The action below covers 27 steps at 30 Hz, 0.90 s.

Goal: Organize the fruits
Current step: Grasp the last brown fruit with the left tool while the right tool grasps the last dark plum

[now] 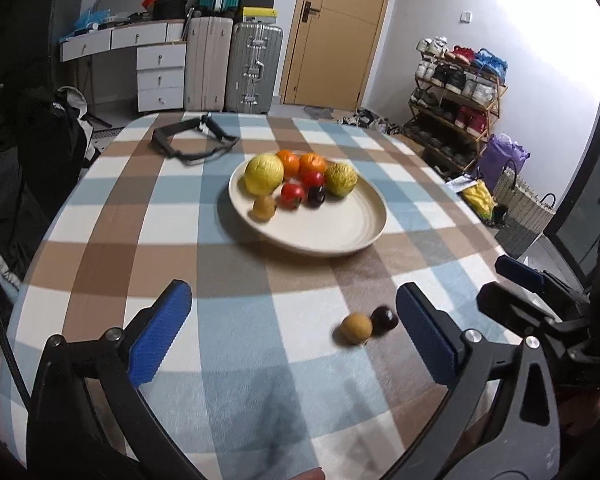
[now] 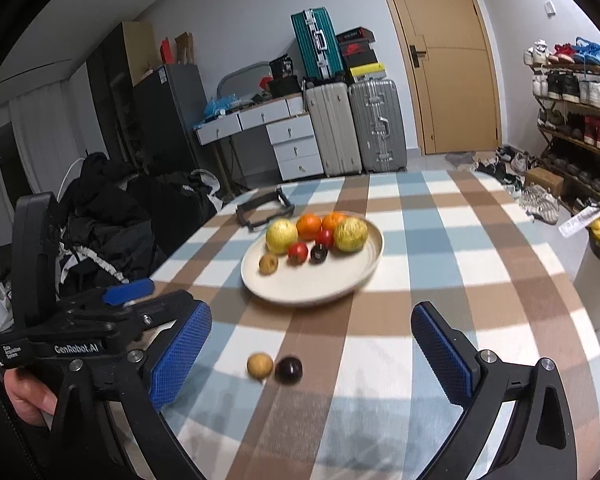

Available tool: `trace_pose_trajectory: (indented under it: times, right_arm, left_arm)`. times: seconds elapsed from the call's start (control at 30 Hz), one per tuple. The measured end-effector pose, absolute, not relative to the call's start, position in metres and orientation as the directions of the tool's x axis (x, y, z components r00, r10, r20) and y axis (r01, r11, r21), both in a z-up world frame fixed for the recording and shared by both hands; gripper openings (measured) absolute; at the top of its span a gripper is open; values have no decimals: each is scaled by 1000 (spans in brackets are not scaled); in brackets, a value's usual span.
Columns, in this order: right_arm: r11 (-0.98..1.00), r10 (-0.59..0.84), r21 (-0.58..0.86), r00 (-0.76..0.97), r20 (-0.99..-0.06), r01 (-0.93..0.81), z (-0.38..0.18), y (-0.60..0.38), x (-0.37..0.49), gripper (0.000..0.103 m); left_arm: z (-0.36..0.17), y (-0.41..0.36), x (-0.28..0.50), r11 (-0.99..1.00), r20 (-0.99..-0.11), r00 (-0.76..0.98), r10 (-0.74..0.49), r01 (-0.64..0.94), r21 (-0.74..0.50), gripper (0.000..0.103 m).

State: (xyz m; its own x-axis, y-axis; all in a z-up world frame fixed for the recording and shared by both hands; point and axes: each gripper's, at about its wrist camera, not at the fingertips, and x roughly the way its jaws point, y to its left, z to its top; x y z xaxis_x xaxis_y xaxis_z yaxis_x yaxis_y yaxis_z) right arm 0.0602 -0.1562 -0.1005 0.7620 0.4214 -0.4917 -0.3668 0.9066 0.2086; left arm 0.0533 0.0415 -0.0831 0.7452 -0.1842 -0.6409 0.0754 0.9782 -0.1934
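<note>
Left tool (image 1: 294, 330) and right tool (image 2: 312, 354), both spread wide and empty, above the checked counter (image 2: 440, 264). Tan fruit (image 2: 259, 365) and dark fruit (image 2: 289, 369), touching, lie between the right tool's fingers; plate (image 2: 300, 292) of fruit beyond, unobstructed.

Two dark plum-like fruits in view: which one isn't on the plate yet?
The dark fruit lying on the checked tablecloth, beside the small tan fruit, nearest the grippers. The other dark fruit already sits on the cream plate among the red ones.

Glare upper right, slight motion blur, dark bowed fisheye edges.
</note>
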Motion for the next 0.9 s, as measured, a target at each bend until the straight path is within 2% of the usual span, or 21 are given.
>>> trace_pose_trajectory:
  times: [0.37, 0.5, 0.67, 0.8, 0.83, 0.9]
  right_arm:
    - [894, 444, 265, 637, -631, -360, -150, -143, 82, 101]
    - [883, 465, 298, 591, -659, -362, -160, -138, 93, 84]
    - [879, 470, 298, 567, -676, -373, -165, -132, 102, 72]
    - [874, 474, 292, 554, -684, -388, -166, -126, 106, 59]
    - [872, 477, 293, 549, -687, -391, -166, -125, 107, 53]
    - [871, 477, 293, 537, -696, -393, -169, -123, 109, 49]
  left_arm:
    - [-116, 55, 59, 979, -685, 708, -171, 42, -201, 102]
    - [-123, 61, 66, 978, -695, 699, -170, 33, -207, 102]
    - [-128, 65, 74, 975, -698, 694, -176, 27, -219, 102]
    - [-131, 66, 78, 975, -701, 690, -180, 28, -222, 102]
    - [-132, 66, 79, 974, -702, 689, -181, 28, -224, 102]
    - [-133, 66, 80, 974, -706, 684, -184, 29, -226, 102]
